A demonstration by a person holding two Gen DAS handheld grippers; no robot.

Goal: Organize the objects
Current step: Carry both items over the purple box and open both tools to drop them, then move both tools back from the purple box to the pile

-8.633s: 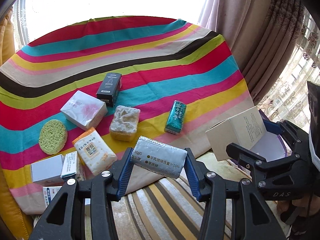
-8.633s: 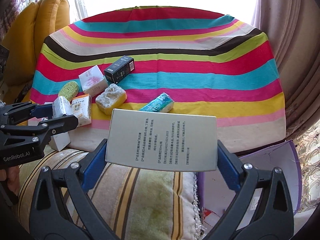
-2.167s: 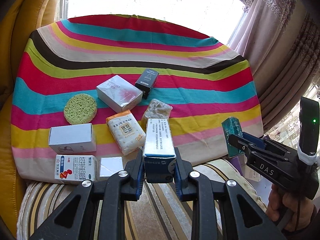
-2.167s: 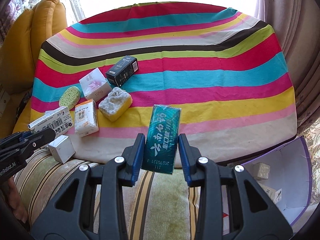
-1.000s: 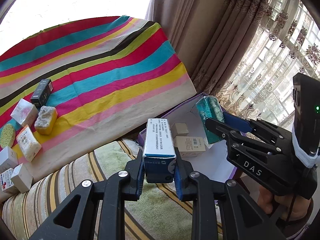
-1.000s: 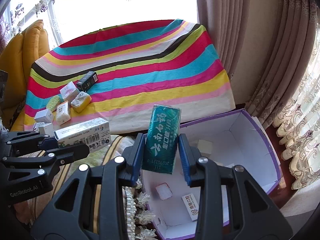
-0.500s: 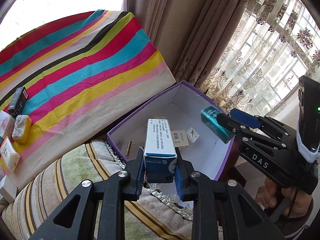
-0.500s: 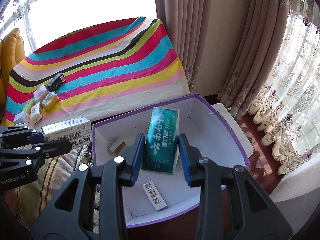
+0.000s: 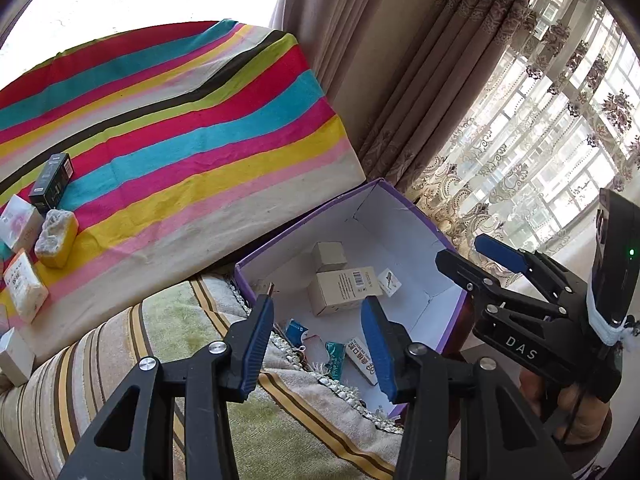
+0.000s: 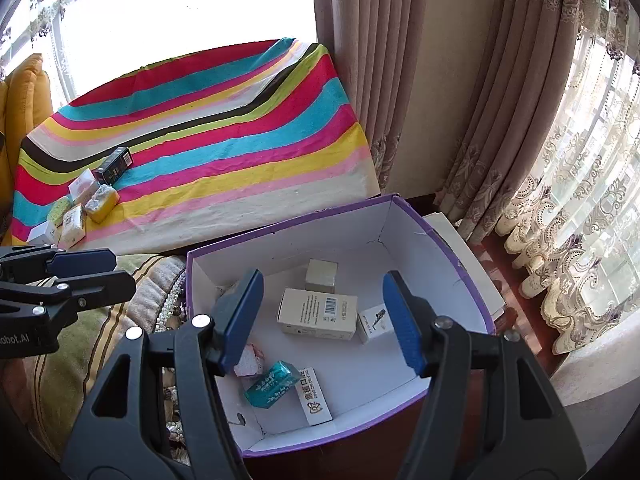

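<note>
A purple box with a white inside (image 10: 436,232) (image 9: 404,208) stands beside the striped cushion. In it lie a large beige carton (image 10: 318,314) (image 9: 344,290), a small cube box (image 10: 321,275), a green tissue pack (image 10: 272,384) (image 9: 335,354), a white toothpaste box (image 10: 316,398) and a small white box (image 10: 374,324). My right gripper (image 10: 324,320) is open and empty above the box. My left gripper (image 9: 318,340) is open and empty over the box's near edge. The right gripper also shows in the left wrist view (image 9: 476,256), and the left gripper in the right wrist view (image 10: 108,268).
A striped cloth (image 9: 192,128) (image 10: 224,148) covers a surface behind the box. On its left lie a black box (image 9: 52,178) (image 10: 114,166), a yellow sponge (image 9: 56,232), a white box (image 9: 18,222) and an orange-white pack (image 9: 24,286). Curtains (image 10: 500,100) hang to the right.
Both grippers have opened. The blue-white carton has left my left gripper and the green tissue pack has left my right gripper; the pack now lies in the purple box.
</note>
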